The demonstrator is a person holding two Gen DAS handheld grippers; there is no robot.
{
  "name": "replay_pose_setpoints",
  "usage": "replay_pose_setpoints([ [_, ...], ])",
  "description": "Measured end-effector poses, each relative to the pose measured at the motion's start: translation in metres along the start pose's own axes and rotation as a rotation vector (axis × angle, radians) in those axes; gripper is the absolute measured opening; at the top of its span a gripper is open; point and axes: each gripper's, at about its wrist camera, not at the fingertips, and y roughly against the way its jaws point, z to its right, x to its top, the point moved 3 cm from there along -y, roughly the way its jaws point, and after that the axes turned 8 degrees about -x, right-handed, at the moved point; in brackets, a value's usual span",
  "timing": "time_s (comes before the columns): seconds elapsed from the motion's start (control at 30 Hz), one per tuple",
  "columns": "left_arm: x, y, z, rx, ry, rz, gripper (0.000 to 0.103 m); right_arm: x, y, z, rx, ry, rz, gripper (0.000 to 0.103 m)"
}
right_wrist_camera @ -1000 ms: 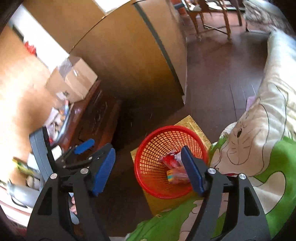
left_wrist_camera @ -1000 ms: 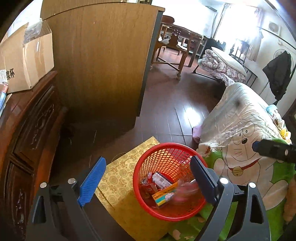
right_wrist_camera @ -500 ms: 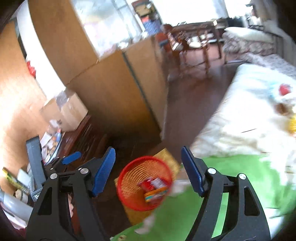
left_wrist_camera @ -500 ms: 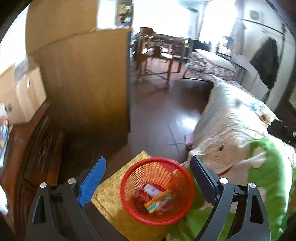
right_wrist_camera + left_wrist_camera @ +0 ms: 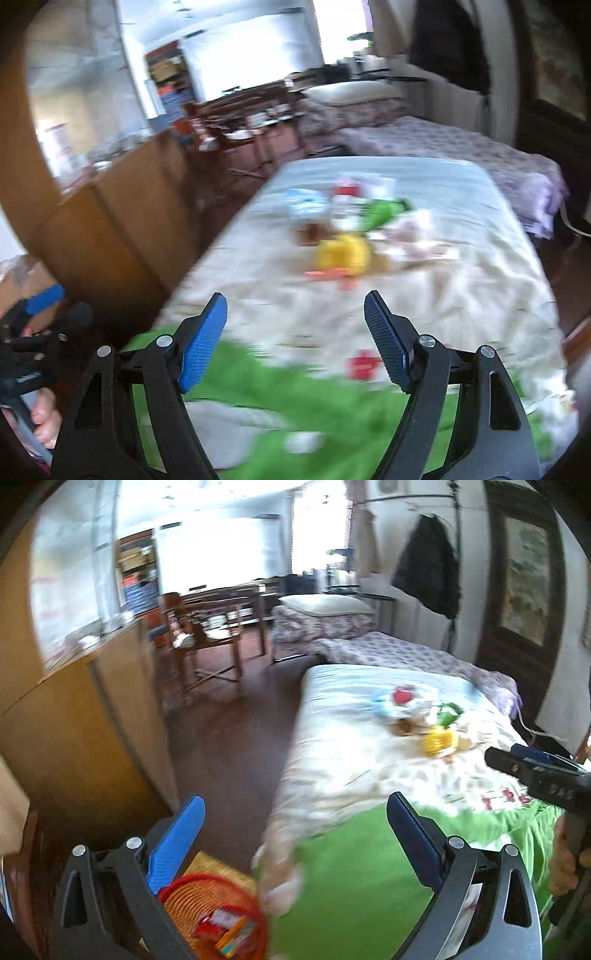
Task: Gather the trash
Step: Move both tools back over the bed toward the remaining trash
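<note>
A red mesh basket [image 5: 207,893] with wrappers inside sits on the floor at the bottom left of the left wrist view. A blurred pile of trash lies on the bed: a yellow packet [image 5: 343,254], a green wrapper [image 5: 384,210], a red item [image 5: 404,694] and pale wrappers. My left gripper [image 5: 295,834] is open and empty above the bed's near edge. My right gripper [image 5: 295,332] is open and empty, facing the pile from a distance. It also shows in the left wrist view [image 5: 532,771].
The bed [image 5: 461,295] has a white and green cartoon cover. A tall wooden cabinet [image 5: 74,720] stands left of it. Dark wood floor [image 5: 229,738] runs between them. Chairs and a table [image 5: 210,627] stand at the back, with a second bed [image 5: 388,650] behind.
Both grippers have swung up and away from the red basket toward the bed and the trash pile. The basket has dropped to the bottom left of the left wrist view.
</note>
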Motion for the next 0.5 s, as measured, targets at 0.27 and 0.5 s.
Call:
replay_pose_setpoints([
  [0.27,0.035,-0.078,0.076,-0.066,-0.08,-0.054,0.097,0.006,-0.031,0.066,-0.109,-0.095,-0.042,0.075],
  [0.5,0.059,-0.146,0.099,-0.092,-0.057,-0.114,0.097,0.026,-0.053,0.104,-0.17,-0.135,-0.05,0.075],
])
